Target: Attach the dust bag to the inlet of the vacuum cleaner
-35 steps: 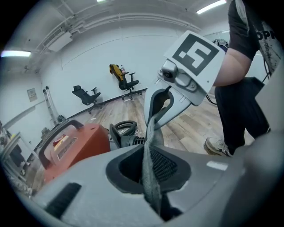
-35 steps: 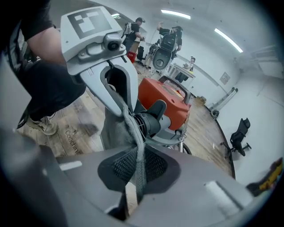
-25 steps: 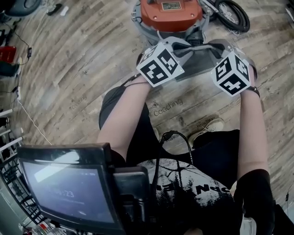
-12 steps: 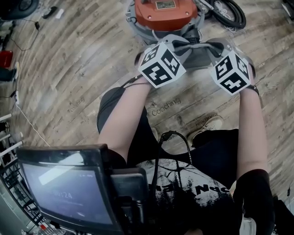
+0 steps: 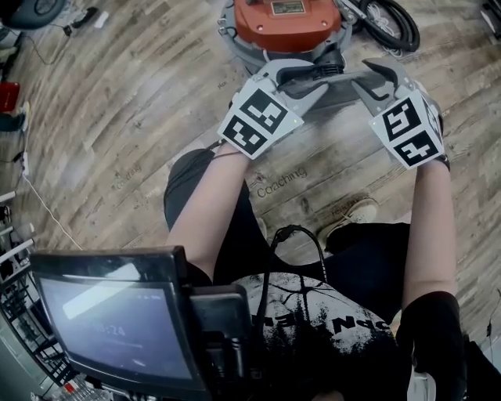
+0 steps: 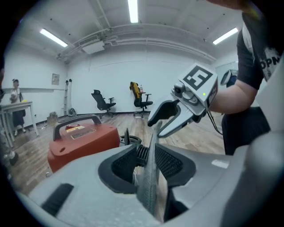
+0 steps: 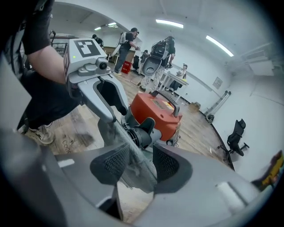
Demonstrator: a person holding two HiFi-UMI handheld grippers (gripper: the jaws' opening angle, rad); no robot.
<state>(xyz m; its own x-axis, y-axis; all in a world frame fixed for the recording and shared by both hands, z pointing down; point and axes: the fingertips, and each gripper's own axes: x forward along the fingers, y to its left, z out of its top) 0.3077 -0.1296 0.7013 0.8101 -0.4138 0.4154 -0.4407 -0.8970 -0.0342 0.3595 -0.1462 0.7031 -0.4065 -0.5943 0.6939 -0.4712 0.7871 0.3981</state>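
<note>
The left gripper (image 5: 305, 78) is pictured with its jaws just opened, one edge of the grey dust bag (image 6: 147, 186) left loose between the parted pads. The bag is seen just before the black inlet (image 7: 142, 133) of the orange vacuum cleaner (image 5: 286, 23). Its other edge is flanked by the right gripper (image 5: 377, 77), likewise just opened.

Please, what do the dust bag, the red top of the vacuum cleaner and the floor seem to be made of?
Dust bag: probably grey non-woven cloth; matt, fuzzy, thin.
Vacuum cleaner top: likely moulded plastic, orange-red, slight sheen.
Floor: wood-look planks, perhaps laminate; grain visible.
</note>
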